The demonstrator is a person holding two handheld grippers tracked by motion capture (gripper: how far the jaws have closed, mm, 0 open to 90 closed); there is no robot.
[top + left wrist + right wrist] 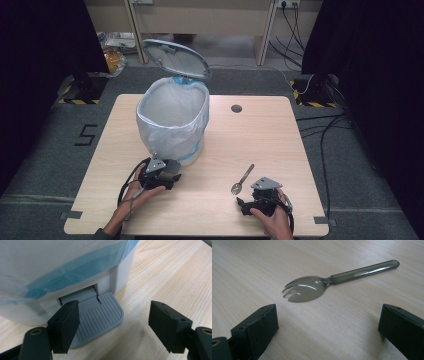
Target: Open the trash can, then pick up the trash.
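Near the table's (295,150) front edge, both grippers stand apart-jawed: the left gripper (112,325) at the bin's (lid up) pedal (100,317), the right gripper (327,330) before a spork (312,288).

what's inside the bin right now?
The bin has its lid up and a white bag lining it. Only the bag's upper inner walls show, with nothing on them; the bottom is hidden from the high view by the near wall.

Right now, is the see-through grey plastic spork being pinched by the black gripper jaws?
No, the see-through grey plastic spork lies flat on the light wooden table, beyond the right gripper, whose jaws stand wide apart.
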